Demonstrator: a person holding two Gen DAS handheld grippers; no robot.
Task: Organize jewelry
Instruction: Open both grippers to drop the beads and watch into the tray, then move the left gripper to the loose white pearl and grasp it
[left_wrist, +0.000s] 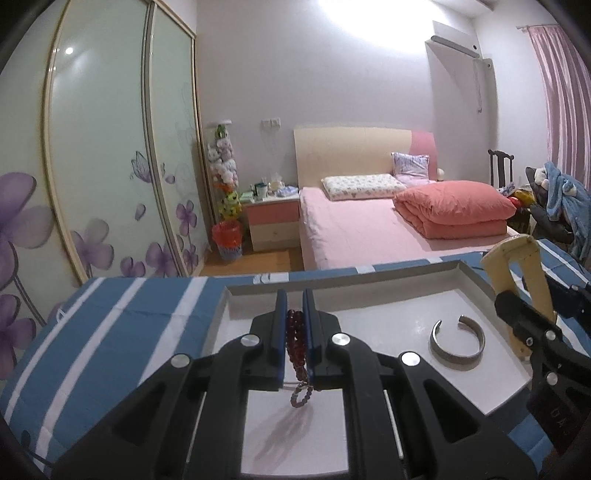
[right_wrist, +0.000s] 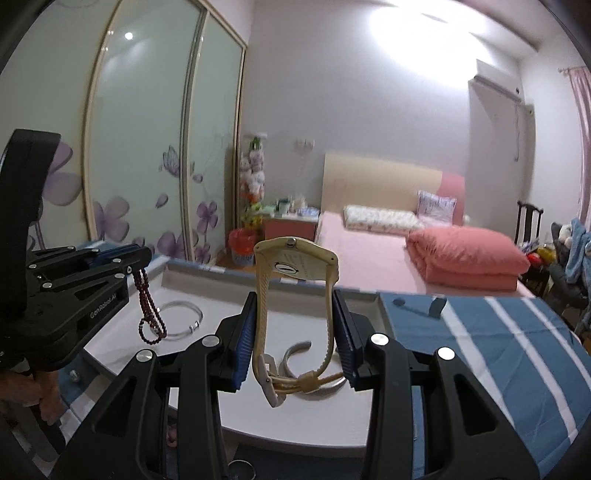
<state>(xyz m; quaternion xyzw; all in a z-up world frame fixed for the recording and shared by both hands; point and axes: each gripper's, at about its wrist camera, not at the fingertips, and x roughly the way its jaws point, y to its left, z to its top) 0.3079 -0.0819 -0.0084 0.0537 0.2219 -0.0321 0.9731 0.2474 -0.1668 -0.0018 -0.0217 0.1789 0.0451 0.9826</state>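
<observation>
L gripper (left_wrist: 294, 332) clamped on red bead bracelet (left_wrist: 297, 347), dangling above white tray (left_wrist: 388, 314). Silver cuff (left_wrist: 457, 338) lies in tray btwn grippers. R gripper (right_wrist: 295, 332) grips cream watch (right_wrist: 295, 295), strap loop upright, directly over tray.

From the left wrist we look forward along the left gripper (left_wrist: 294, 334), close above the tray (left_wrist: 388, 321), facing the bed (left_wrist: 369, 232). From the right wrist we look along the right gripper (right_wrist: 295, 334), equally close, facing the same way. Both views share the tray, the bangle (left_wrist: 457, 339), the bed and the wardrobe (left_wrist: 110, 147); each shows the other gripper at its edge.
</observation>
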